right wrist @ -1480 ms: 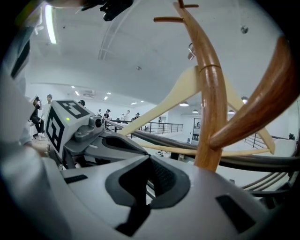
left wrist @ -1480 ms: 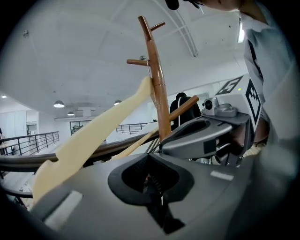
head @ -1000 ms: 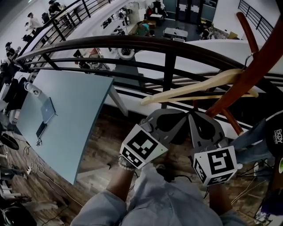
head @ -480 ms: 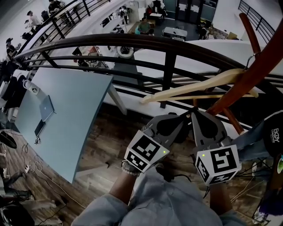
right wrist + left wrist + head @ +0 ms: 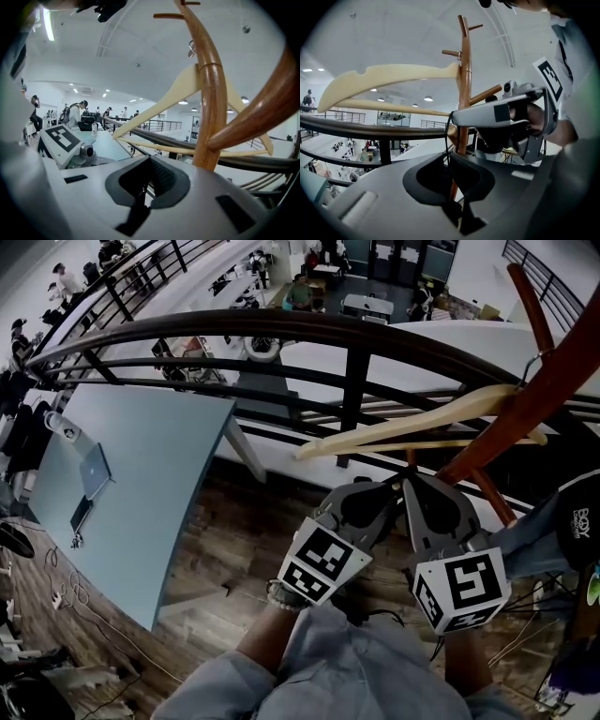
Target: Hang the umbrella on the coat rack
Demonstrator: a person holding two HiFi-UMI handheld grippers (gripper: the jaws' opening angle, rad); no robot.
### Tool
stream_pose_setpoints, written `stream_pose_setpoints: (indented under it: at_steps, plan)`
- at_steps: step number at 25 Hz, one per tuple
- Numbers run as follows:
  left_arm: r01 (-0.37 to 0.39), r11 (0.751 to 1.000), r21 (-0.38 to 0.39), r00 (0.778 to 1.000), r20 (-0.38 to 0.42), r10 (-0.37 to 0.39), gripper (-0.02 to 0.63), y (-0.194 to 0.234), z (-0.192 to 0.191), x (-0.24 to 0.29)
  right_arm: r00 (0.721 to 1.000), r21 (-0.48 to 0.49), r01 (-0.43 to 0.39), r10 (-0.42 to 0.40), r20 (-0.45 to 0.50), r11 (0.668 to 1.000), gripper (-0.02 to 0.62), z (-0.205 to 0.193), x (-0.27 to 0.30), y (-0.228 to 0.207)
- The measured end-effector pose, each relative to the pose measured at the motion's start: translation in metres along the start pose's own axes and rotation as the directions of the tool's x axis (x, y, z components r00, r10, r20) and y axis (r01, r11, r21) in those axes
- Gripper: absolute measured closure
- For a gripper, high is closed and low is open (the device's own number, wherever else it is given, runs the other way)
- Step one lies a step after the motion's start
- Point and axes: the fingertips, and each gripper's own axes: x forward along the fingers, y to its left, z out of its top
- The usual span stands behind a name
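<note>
The wooden coat rack [image 5: 553,381] stands at the right, with a pale wooden hanger [image 5: 412,432] hooked on it. My left gripper [image 5: 394,486] and right gripper [image 5: 409,486] meet tip to tip just below the hanger, near the rack's pole. In the left gripper view a thin black cord [image 5: 449,136], seemingly the umbrella's strap, runs from my shut left jaws up to the right gripper's tip [image 5: 455,117]. The right gripper [image 5: 146,164] is shut too, a thin dark line in its gap. The pole [image 5: 211,103] rises close ahead. The umbrella's body is hidden.
A dark curved railing [image 5: 281,329] runs across just beyond the grippers, with a lower hall and people behind it. A light blue table [image 5: 141,484] with a laptop [image 5: 94,472] stands at the left. A dark printed item [image 5: 579,526] hangs at the right edge.
My left gripper has shifted a little to the right, closer to the right gripper. The right gripper, the hanger and the rack stay about where they were.
</note>
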Motion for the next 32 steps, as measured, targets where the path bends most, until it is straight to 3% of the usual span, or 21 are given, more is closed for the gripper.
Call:
stream_pose_setpoints:
  at_steps: [5,11,32]
  plan:
    - [-0.047,0.997,-0.053,0.998,0.038,0.049,0.598,0.01,0.004,-0.006,1.0,0.004,-0.007,0.006,0.004,1.0,0.597,0.001,-0.001,0.001]
    - [-0.065,0.997,-0.031,0.997,0.032,0.066,0.6,0.02,0.01,-0.005,1.0,0.01,-0.001,0.001,0.017,1.0,0.597,0.003,-0.002,-0.002]
    - [0.009,0.997,-0.076,1.0,-0.026,-0.011,0.6,0.0,-0.018,0.043,0.992,0.083,0.101,-0.095,-0.08,0.991,0.597,-0.049,-0.015,-0.041]
